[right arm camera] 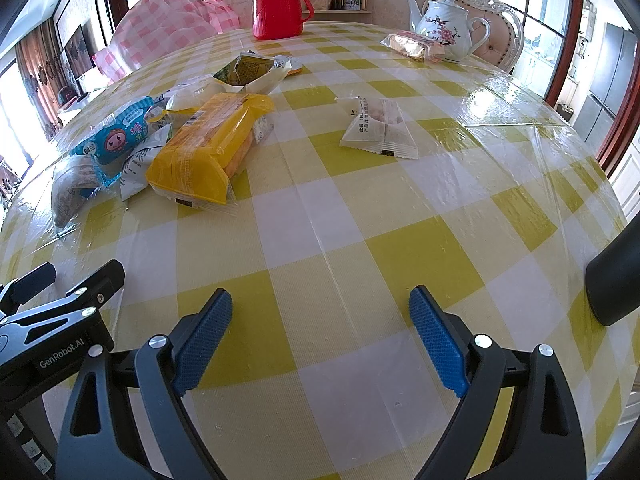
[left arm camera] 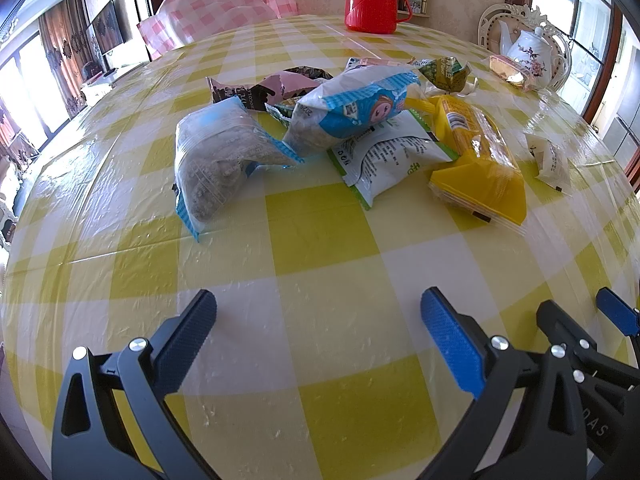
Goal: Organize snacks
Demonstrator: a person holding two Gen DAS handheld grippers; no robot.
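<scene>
Several snack packets lie in a heap on the yellow-checked table (left arm camera: 320, 232): a clear blue-edged bag (left arm camera: 216, 160), a blue cartoon bag (left arm camera: 352, 108), a white-green packet (left arm camera: 384, 156), a yellow biscuit pack (left arm camera: 476, 152), a brown chocolate packet (left arm camera: 260, 90) and a green packet (left arm camera: 444, 72). A small white packet (right arm camera: 380, 128) lies apart, and a clear wrapped snack (right arm camera: 412, 44) lies by the teapot. My left gripper (left arm camera: 318, 316) and right gripper (right arm camera: 320, 312) are both open and empty, low over the table in front of the heap. The yellow pack also shows in the right wrist view (right arm camera: 208, 152).
A red thermos (right arm camera: 278, 0) stands at the table's far edge. A white flowered teapot (right arm camera: 444, 26) stands at the far right, before an ornate chair (right arm camera: 500, 28). A pink-checked cloth bundle (left arm camera: 224, 4) sits behind the far left edge. The right gripper shows beside the left one (left arm camera: 580, 344).
</scene>
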